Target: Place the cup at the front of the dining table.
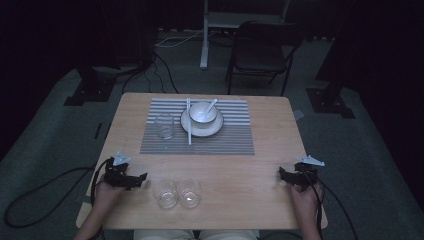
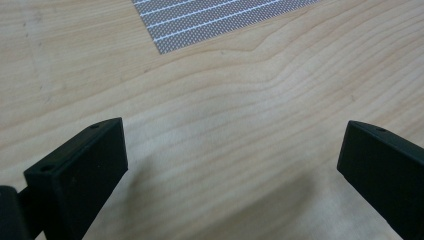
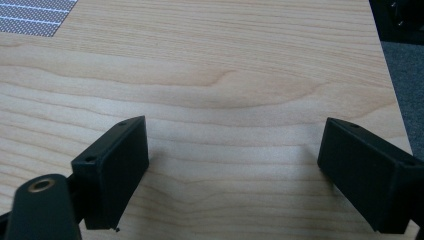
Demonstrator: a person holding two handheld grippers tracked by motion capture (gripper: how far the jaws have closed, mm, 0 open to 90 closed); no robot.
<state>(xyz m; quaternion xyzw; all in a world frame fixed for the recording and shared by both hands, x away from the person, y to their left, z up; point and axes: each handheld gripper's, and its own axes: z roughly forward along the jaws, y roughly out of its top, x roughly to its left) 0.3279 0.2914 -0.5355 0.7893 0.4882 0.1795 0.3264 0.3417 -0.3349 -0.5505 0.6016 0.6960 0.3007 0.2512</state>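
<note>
Left gripper [image 1: 141, 178] and right gripper [image 1: 282, 174] rest at the near corners of the surface [image 1: 260, 165], fingers [image 2: 80, 175] spread wide, holding nothing. Two glasses [image 1: 176, 193] stand touching at the near edge, between the grippers. A third glass [image 1: 164, 125] stands on the mat [image 1: 235, 137], just left of the plate [image 1: 192, 131] with its bowl [image 1: 202, 112]. Risk: the near glasses touch; gripping one may knock the other off the edge.

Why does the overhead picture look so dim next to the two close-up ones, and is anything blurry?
High view: dark and underexposed, room nearly black, the glasses faint. Left gripper view: bright, wood grain crisp, the near fingers slightly soft, soft shadows beneath them. Right gripper view: equally bright, table sharp, shadow beside the fingers.
</note>
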